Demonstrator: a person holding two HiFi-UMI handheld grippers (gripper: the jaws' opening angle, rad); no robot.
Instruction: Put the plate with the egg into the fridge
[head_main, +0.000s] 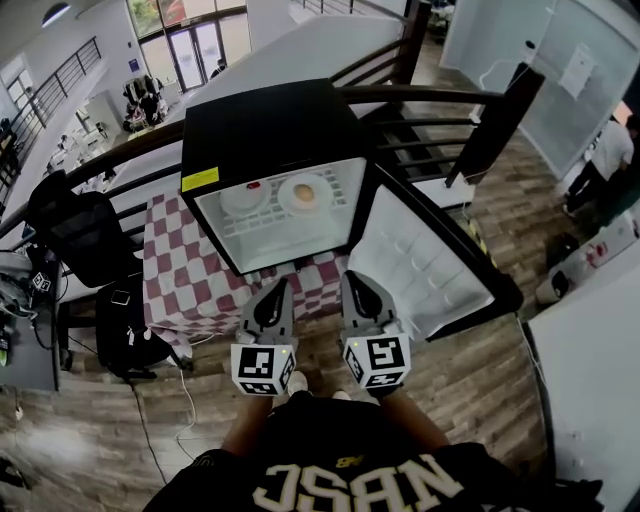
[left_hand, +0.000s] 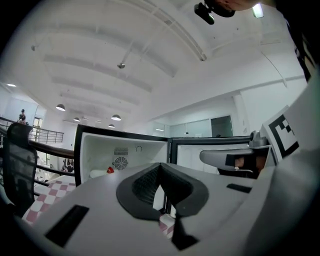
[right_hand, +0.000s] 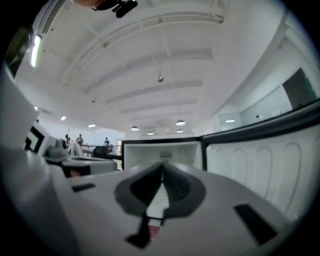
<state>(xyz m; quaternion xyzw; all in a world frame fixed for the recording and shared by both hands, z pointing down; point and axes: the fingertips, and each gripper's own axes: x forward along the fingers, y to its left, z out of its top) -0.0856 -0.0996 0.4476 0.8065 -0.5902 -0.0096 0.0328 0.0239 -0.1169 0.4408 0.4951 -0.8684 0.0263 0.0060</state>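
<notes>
Jaws of left gripper (left_hand: 161, 167) and right gripper (right_hand: 162, 167) sitting fully closed, gripping nothing. Only head view showing plate with egg (head_main: 304, 193), lying ahead of jaws on shelf inside open fridge (head_main: 270, 120), beside second dish (head_main: 245, 195).

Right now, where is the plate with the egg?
In the head view, the plate sits inside the open fridge on its shelf, just right of a smaller dish.

fridge (head_main: 265, 125): black shell, white inside; yellow label (head_main: 200, 180). tablecloth (head_main: 185, 275): maroon-and-white check. plate (head_main: 284, 196): white; egg (head_main: 306, 190): pale yellow-orange. left gripper (head_main: 281, 287), right gripper (head_main: 351, 278): grey, black pads, black-and-white square markers. floor (head_main: 470, 370): brown wood planks. shirt (head_main: 330, 440): black, cream lettering.
</notes>
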